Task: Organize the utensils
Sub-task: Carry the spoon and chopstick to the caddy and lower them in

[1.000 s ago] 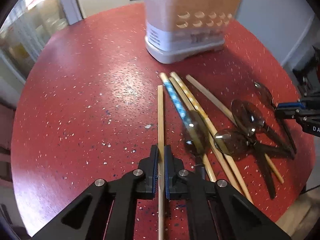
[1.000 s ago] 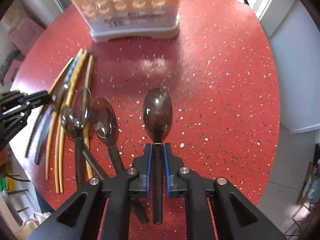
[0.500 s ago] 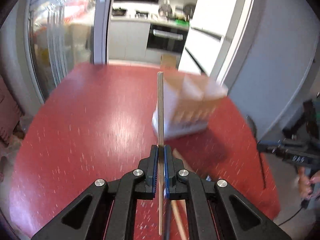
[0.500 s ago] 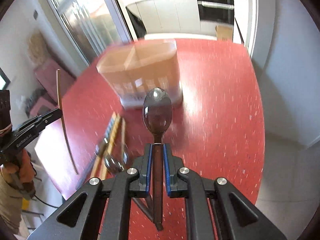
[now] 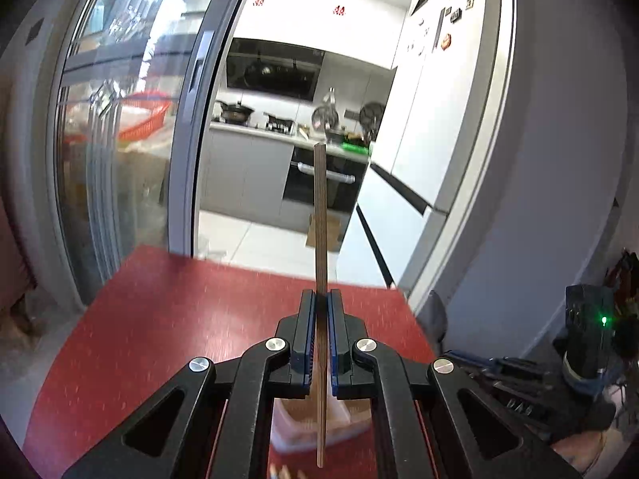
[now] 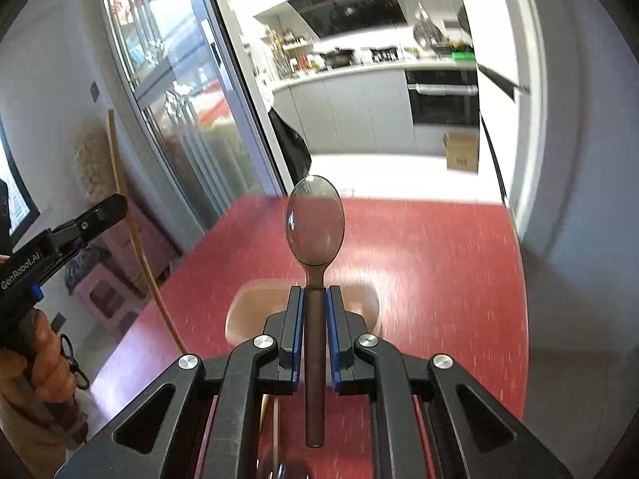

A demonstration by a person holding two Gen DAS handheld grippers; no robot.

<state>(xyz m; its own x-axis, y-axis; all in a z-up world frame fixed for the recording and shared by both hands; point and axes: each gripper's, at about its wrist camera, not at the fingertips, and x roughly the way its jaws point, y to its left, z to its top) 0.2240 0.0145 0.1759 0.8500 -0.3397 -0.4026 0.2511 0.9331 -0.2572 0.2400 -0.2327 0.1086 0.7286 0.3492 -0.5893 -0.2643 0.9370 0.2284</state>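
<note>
Both grippers clamp utensils: chopstick (image 5: 320, 215), spoon (image 6: 315, 219), above table's (image 6: 439, 279) far edge.

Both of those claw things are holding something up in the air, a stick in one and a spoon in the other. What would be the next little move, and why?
Probably lower the left gripper so the chopstick slides into the holder. The chopstick is clamped upright with its lower end hanging over the holder's open top, while the right gripper holds the spoon bowl-up above the same holder. Going one at a time seems safer.
</note>
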